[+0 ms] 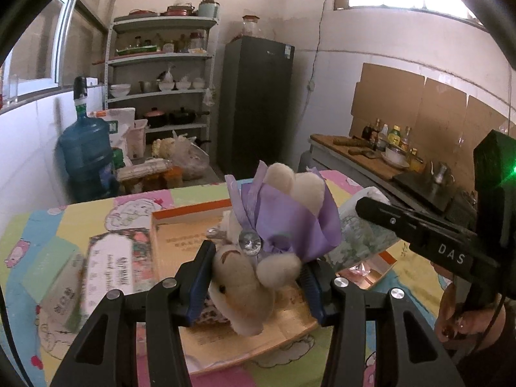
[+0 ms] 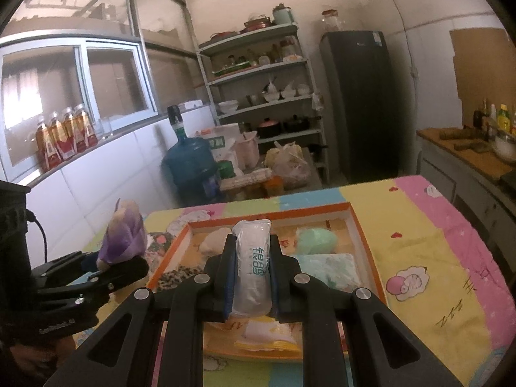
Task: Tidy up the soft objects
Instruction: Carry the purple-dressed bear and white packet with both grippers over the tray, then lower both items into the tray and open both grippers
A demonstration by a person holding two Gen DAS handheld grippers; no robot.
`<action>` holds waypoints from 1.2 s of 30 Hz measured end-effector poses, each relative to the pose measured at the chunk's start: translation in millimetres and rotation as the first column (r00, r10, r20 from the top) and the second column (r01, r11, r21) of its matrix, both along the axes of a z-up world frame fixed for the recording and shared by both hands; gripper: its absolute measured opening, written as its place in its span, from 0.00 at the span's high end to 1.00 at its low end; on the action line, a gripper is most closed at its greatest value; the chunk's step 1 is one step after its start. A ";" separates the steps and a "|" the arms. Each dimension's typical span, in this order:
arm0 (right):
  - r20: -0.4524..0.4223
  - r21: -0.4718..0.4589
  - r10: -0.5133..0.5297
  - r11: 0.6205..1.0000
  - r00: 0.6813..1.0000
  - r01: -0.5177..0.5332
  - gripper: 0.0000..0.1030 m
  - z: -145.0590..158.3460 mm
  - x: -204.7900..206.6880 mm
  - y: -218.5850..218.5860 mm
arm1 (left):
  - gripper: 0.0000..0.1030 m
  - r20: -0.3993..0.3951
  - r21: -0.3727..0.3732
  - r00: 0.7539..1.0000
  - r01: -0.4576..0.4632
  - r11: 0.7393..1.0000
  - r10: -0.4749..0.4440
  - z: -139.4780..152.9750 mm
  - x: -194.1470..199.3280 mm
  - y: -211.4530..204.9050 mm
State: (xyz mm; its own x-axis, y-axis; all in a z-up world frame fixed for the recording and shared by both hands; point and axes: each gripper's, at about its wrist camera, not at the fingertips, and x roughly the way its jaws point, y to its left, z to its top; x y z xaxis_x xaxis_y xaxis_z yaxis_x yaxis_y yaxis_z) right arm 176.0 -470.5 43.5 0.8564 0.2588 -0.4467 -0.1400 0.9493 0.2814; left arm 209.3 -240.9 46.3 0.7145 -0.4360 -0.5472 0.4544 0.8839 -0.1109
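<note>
My left gripper (image 1: pixel 254 277) is shut on a cream plush bunny in a purple dress (image 1: pixel 267 242), held above the orange-rimmed box (image 1: pixel 193 211). The bunny also shows at the left of the right wrist view (image 2: pixel 124 238). My right gripper (image 2: pixel 251 271) is shut on a clear-wrapped tissue pack (image 2: pixel 253 267), held above the same box (image 2: pixel 364 235). In the left wrist view the right gripper's side (image 1: pixel 419 229) carries that pack (image 1: pixel 358 232). The box holds a mint green soft item (image 2: pixel 317 240), a pale folded cloth (image 2: pixel 335 266) and a cream soft lump (image 2: pixel 214 242).
The table has a pastel cartoon cloth (image 2: pixel 435 258). Two flat packets (image 1: pixel 109 271) lie left of the box. A water jug (image 1: pixel 85 154), a shelf rack (image 1: pixel 161 74) and a dark fridge (image 1: pixel 254 103) stand behind. A counter with bottles (image 1: pixel 387 148) is at the right.
</note>
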 end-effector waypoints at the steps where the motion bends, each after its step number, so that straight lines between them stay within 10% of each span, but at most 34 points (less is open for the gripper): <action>1: -0.005 0.007 0.004 1.000 1.000 -0.004 0.82 -1.9 1.6 -1.7 | 0.51 -0.005 0.004 1.000 0.002 1.000 -0.002 -2.0 2.6 -4.0; 23: -0.061 0.152 0.097 0.985 0.993 -0.087 0.79 -42.8 35.8 -26.1 | 0.51 -0.074 0.034 0.996 -0.047 0.998 0.050 -39.3 48.3 -36.9; 31: -0.070 0.113 0.055 0.992 0.996 -0.047 0.49 -48.7 43.4 -26.6 | 0.48 -0.079 0.016 0.996 -0.039 0.999 0.040 -42.2 51.5 -40.9; 36: -0.055 0.109 0.055 0.993 0.997 -0.049 0.49 -47.1 41.7 -26.8 | 0.43 -0.085 0.017 0.996 -0.027 0.999 0.028 -44.0 50.9 -42.5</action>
